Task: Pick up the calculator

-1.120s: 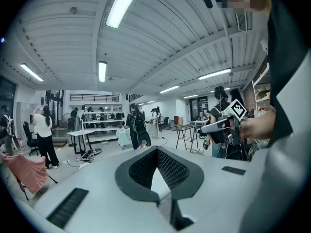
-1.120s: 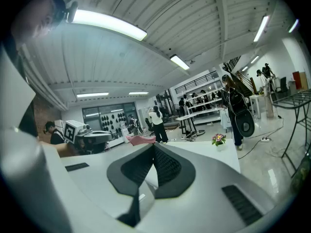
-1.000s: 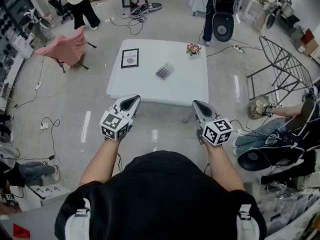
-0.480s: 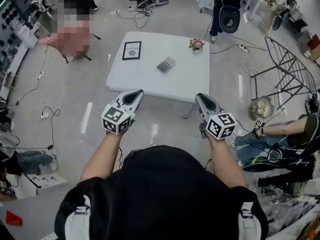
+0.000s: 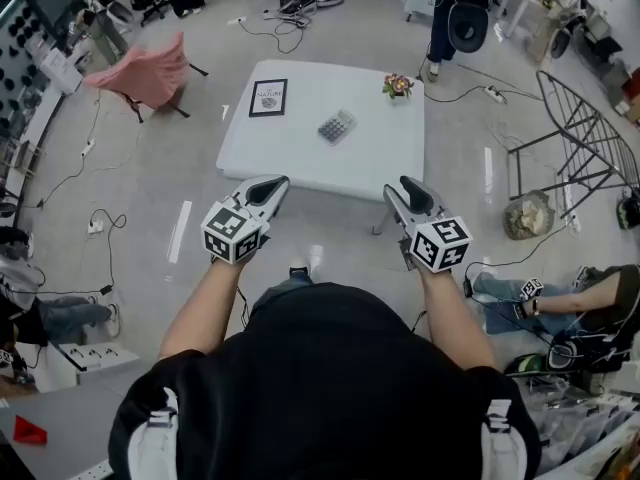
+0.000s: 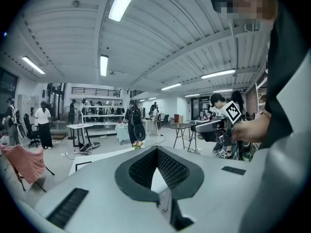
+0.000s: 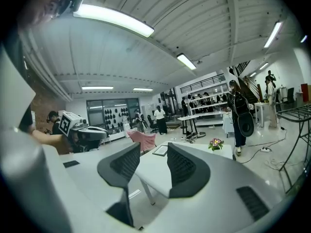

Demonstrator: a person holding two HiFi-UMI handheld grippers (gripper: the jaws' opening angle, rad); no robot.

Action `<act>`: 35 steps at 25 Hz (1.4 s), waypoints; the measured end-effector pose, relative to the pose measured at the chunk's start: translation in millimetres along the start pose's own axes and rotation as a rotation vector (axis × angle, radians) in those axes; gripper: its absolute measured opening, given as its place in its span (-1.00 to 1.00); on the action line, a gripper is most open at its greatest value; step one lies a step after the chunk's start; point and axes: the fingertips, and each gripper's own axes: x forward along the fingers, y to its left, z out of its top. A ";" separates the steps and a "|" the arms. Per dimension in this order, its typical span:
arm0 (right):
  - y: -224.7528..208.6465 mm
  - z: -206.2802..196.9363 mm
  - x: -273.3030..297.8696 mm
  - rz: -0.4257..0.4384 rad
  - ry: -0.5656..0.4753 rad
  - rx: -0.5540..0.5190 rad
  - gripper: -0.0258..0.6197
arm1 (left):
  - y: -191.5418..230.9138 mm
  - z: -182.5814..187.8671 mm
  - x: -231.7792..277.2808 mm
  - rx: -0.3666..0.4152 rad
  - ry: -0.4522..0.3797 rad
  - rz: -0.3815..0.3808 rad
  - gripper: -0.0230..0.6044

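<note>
Step in hand: approach, with no contact made. The calculator (image 5: 337,126) lay flat near the middle of the white counter (image 5: 300,158), between a framed picture (image 5: 268,98) at the far left corner and a small flower pot (image 5: 398,86) at the far right edge, and apart from both. The person stood short of the counter's near edge, with both tools held out in front at about the same height.

The left tongs (image 5: 278,181) were pressed together with nothing in them; the left gripper view showed the pads meeting at the tips. The right tongs (image 5: 400,185) had just been opening and stood spread, with nothing between the pads. The right gripper view showed only the counter top and bare floor through the gap.

Assessment: the right tongs appeared to be the tool readied for the pick, as they were the ones spread. The next move would call for carrying them forward over the near edge and down to the calculator. They would then need lining up across its narrower side before closing. The thin, flat body offers little to bite on, so a low, tilted entry seems advisable.
</note>
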 end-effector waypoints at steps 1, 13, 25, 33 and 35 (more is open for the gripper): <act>-0.9 0.0 1.2 -0.001 0.002 0.001 -0.35 | 0.6 -0.3 0.5 -0.001 -0.001 -0.005 -0.87; -19.4 -7.3 43.2 -0.021 0.044 0.041 -0.32 | 40.3 -18.6 34.1 -0.046 0.017 -0.042 -0.87; -50.1 5.3 125.6 -0.073 0.088 0.094 -0.32 | 134.5 -25.5 85.9 -0.104 0.062 -0.079 -0.87; -48.6 11.1 179.5 -0.108 0.091 0.110 -0.32 | 186.5 -32.4 111.6 -0.107 0.080 -0.148 -0.87; -47.1 16.8 193.4 -0.117 0.084 0.114 -0.32 | 202.4 -26.8 114.6 -0.103 0.071 -0.156 -0.87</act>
